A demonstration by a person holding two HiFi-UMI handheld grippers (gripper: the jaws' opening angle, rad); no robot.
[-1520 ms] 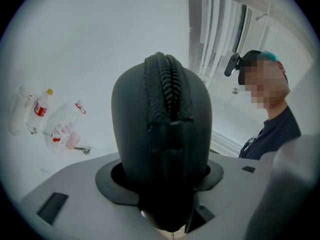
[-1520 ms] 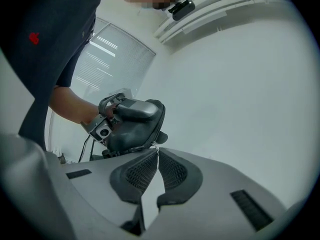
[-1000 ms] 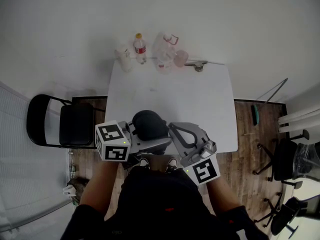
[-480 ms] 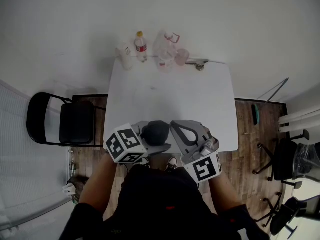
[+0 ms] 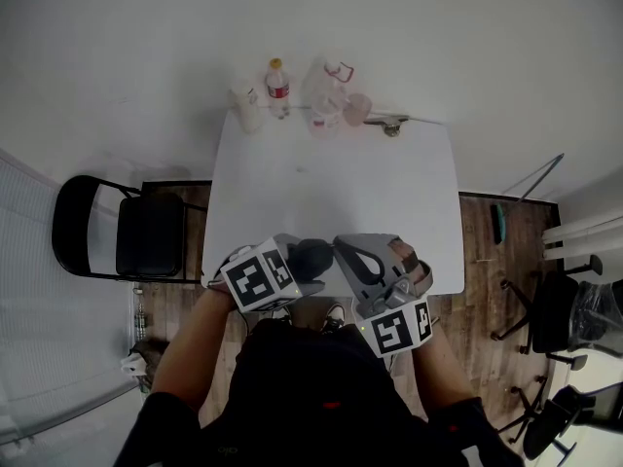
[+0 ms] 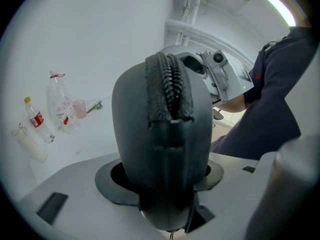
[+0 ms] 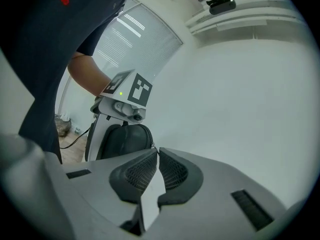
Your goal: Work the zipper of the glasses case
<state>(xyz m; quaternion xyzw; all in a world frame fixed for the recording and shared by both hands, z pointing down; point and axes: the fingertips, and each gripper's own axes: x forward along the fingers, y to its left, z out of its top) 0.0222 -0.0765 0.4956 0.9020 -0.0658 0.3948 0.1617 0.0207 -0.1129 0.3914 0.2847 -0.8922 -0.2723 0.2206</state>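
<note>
Left hand-held gripper (image 5: pixel 290 269) grasping glasses case (image 6: pixel 162 134) between its jaws, right hand-held gripper (image 7: pixel 156 154) clenched beside it

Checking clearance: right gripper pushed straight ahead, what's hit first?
Probably the glasses case: its zipper edge sits just off the tips of the shut right gripper. They may already touch; depth is unclear.

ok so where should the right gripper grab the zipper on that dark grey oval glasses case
I'd grip the slider where the parted teeth end, not the shell. The dark grey oval glasses case stands on end, its broad sides clamped in the left gripper, so the zipper seam on its narrow edge is free. Bring the right gripper in at that edge, jaws across the seam.
</note>
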